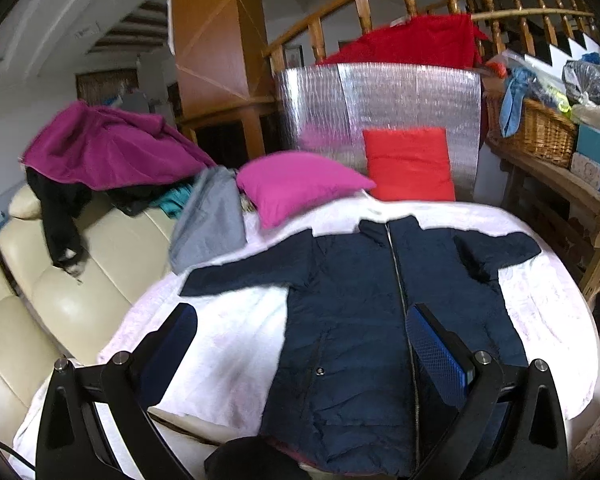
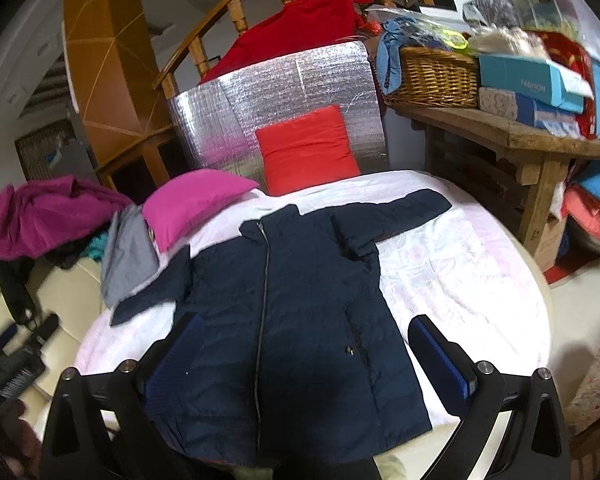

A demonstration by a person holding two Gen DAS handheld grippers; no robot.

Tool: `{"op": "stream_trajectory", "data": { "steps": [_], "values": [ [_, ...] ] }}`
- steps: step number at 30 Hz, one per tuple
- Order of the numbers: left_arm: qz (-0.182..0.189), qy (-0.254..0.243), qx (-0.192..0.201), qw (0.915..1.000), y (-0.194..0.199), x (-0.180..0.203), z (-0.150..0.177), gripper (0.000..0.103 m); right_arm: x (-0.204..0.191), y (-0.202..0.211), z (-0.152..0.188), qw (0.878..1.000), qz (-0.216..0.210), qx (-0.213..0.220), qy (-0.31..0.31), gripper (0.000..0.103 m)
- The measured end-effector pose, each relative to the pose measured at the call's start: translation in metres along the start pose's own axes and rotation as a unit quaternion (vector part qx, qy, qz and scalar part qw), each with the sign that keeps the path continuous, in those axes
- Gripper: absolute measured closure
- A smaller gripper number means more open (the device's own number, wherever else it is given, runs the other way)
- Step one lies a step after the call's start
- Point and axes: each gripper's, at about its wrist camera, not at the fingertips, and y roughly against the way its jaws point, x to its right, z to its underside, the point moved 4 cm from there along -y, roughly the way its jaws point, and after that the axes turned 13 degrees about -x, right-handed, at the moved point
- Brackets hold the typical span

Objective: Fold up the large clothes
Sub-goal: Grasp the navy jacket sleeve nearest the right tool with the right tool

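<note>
A dark navy zip-up jacket (image 1: 352,320) (image 2: 300,320) lies flat, front up, on a white and pale pink sheet (image 1: 228,336) (image 2: 460,272), both sleeves spread out to the sides. My left gripper (image 1: 300,328) hovers open above the jacket's lower left half; its blue pads hold nothing. My right gripper (image 2: 304,340) is open too, above the jacket's lower body, its right pad over bare sheet. The zipper (image 2: 262,308) runs up the middle to the collar.
A magenta pillow (image 1: 296,184) and a red cushion (image 1: 410,164) sit beyond the collar against a silver foil panel (image 1: 380,96). Grey cloth (image 1: 212,220) and a purple garment (image 1: 108,148) lie on a cream sofa (image 1: 80,280) at left. A wooden table (image 2: 520,136) with a wicker basket (image 2: 436,76) stands right.
</note>
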Motion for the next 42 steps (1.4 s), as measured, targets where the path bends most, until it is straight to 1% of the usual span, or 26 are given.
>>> {"op": "stream_trajectory", "data": {
  "steps": [2,5,6,8,10,13,15,18,20,21,22,23,25,27,29,30,32,33,34,35,36,37,38,39,41,42],
  "values": [
    [0.007,-0.001,-0.027,0.9996,-0.031,0.007,-0.010,0.000,0.019,-0.008,-0.019,0.999,-0.033,-0.007,-0.019,0.000],
    [0.005,-0.004,-0.076,0.9971,-0.093,0.018,-0.026,0.000,0.061,-0.034,-0.053,0.994,-0.090,-0.019,-0.060,0.000],
    [0.004,-0.005,-0.099,0.9951,-0.118,0.022,-0.029,0.000,0.072,-0.044,-0.060,0.992,-0.097,-0.026,-0.073,0.000],
    [-0.004,-0.005,-0.141,0.9900,-0.173,0.031,-0.032,0.000,0.102,-0.074,-0.079,0.985,-0.128,-0.046,-0.108,0.000],
    [-0.020,-0.004,-0.174,0.9845,-0.216,0.037,-0.031,0.000,0.134,-0.112,-0.097,0.971,-0.174,-0.067,-0.150,0.000],
    [-0.026,0.009,-0.216,0.9760,-0.272,0.043,-0.027,0.000,0.183,-0.174,-0.117,0.943,-0.210,-0.094,-0.238,0.000],
    [-0.037,0.014,-0.225,0.9735,-0.297,0.048,-0.028,0.000,0.208,-0.215,-0.132,0.930,-0.221,-0.102,-0.275,0.000],
    [-0.042,0.027,-0.219,0.9744,-0.328,0.057,-0.040,0.000,0.235,-0.274,-0.154,0.917,-0.220,-0.120,-0.311,0.001],
    [-0.047,0.034,-0.213,0.9754,-0.343,0.061,-0.047,0.000,0.250,-0.311,-0.166,0.909,-0.214,-0.128,-0.334,0.006],
    [-0.050,0.037,-0.212,0.9754,-0.352,0.064,-0.050,0.000,0.256,-0.324,-0.171,0.907,-0.210,-0.128,-0.342,0.014],
    [-0.052,0.038,-0.212,0.9750,-0.359,0.067,-0.050,0.000,0.264,-0.339,-0.176,0.906,-0.201,-0.130,-0.349,0.020],
    [-0.053,0.038,-0.213,0.9748,-0.366,0.068,-0.049,0.000,0.272,-0.358,-0.182,0.906,-0.182,-0.136,-0.357,0.023],
    [-0.056,0.032,-0.225,0.9723,-0.380,0.072,-0.044,0.000,0.287,-0.381,-0.189,0.905,-0.153,-0.146,-0.370,0.035],
    [-0.051,0.031,-0.245,0.9677,-0.391,0.075,-0.041,0.000,0.303,-0.403,-0.194,0.901,-0.133,-0.141,-0.387,0.036],
    [-0.033,0.023,-0.259,0.9651,-0.397,0.080,-0.038,0.000,0.314,-0.419,-0.197,0.898,-0.113,-0.136,-0.402,0.036],
    [-0.033,0.017,-0.262,0.9644,-0.399,0.082,-0.036,0.000,0.317,-0.424,-0.197,0.897,-0.112,-0.132,-0.406,0.036],
    [-0.030,0.012,-0.266,0.9634,-0.403,0.083,-0.034,0.000,0.325,-0.429,-0.200,0.897,-0.115,-0.108,-0.413,0.035],
    [-0.026,0.015,-0.268,0.9630,-0.404,0.083,-0.033,0.000,0.324,-0.431,-0.205,0.901,-0.116,-0.092,-0.409,0.037],
    [-0.019,0.023,-0.271,0.9621,-0.404,0.082,-0.032,0.000,0.324,-0.436,-0.209,0.905,-0.114,-0.087,-0.401,0.048],
    [-0.012,0.031,-0.275,0.9610,-0.405,0.081,-0.031,0.000,0.325,-0.445,-0.211,0.908,-0.106,-0.092,-0.396,0.058],
    [-0.004,0.042,-0.275,0.9605,-0.406,0.079,-0.029,0.000,0.324,-0.449,-0.211,0.908,-0.099,-0.097,-0.394,0.076],
    [-0.001,0.045,-0.272,0.9613,-0.404,0.078,-0.026,0.000,0.321,-0.448,-0.212,0.911,-0.091,-0.094,-0.391,0.077],
    [-0.001,0.045,-0.268,0.9623,-0.403,0.079,-0.025,0.000,0.314,-0.443,-0.215,0.917,-0.087,-0.085,-0.380,0.079],
    [-0.004,0.042,-0.266,0.9630,-0.402,0.080,-0.024,0.000,0.306,-0.436,-0.220,0.924,-0.090,-0.078,-0.364,0.084],
    [-0.005,0.042,-0.272,0.9613,-0.400,0.082,-0.023,0.000,0.276,-0.417,-0.233,0.943,-0.095,-0.055,-0.313,0.085],
    [0.000,0.041,-0.283,0.9583,-0.398,0.082,-0.023,0.000,0.260,-0.408,-0.238,0.951,-0.098,-0.048,-0.290,0.085]
  ]
}}
